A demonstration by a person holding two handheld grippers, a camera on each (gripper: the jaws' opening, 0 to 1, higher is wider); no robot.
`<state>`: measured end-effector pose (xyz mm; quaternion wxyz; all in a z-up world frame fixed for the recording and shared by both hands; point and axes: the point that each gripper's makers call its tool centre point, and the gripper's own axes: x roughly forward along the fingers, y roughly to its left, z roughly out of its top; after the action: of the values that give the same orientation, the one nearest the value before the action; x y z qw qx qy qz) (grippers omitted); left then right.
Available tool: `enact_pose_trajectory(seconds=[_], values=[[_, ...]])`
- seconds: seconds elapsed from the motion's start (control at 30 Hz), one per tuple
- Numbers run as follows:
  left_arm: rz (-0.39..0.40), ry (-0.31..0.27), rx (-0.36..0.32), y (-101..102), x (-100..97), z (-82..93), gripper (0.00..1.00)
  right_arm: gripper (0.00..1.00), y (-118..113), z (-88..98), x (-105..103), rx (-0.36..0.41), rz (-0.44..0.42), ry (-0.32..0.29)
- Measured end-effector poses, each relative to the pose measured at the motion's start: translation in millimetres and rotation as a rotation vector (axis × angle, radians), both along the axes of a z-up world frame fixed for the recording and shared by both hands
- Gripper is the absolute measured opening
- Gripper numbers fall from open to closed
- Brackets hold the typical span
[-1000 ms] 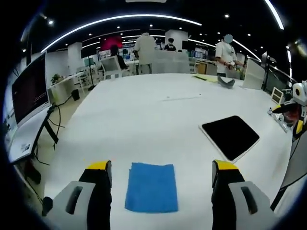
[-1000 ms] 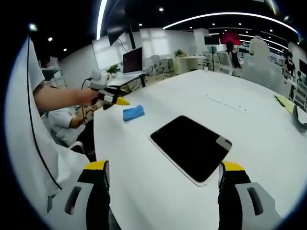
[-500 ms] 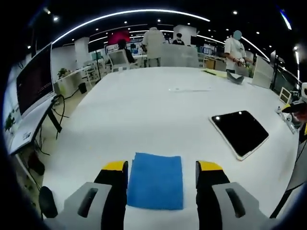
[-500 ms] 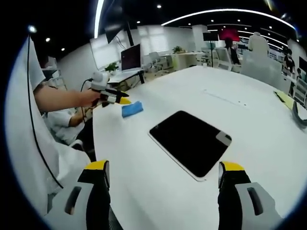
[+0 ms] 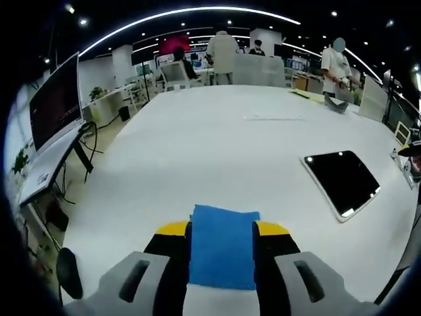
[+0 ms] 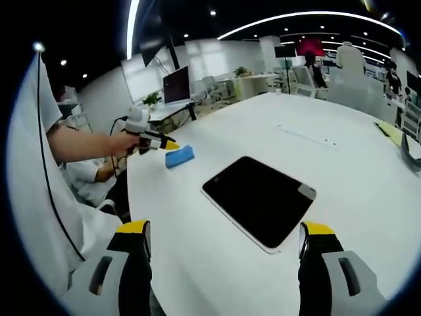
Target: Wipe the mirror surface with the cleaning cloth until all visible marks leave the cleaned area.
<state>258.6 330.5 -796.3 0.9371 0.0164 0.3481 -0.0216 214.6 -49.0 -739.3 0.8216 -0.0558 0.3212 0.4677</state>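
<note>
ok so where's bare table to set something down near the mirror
Bare white table lies between the cloth and the mirror, and beyond the mirror toward the far edge. In the right gripper view, there is also bare table between the mirror and the right claw. It is tight at the cloth, where the left claw closes in.

No lettering comes through anywhere; the red wall sign [image 5: 173,45] at the far end of the room stays a blur.
</note>
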Motion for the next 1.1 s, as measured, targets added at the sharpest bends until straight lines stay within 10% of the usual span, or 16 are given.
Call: enact_pose_trajectory(seconds=[0.53,1.1], values=[[0.356,-0.045,0.008,12.6,1.7,-19.4,0.37,0.92,-3.8,-13.6,-2.2,-0.013,-0.006,0.041],[0.347,-0.025,-0.021,-0.1,4.9,-44.6,0.36,0.91,-10.0,-17.7,-2.4,-0.028,-0.015,0.056]])
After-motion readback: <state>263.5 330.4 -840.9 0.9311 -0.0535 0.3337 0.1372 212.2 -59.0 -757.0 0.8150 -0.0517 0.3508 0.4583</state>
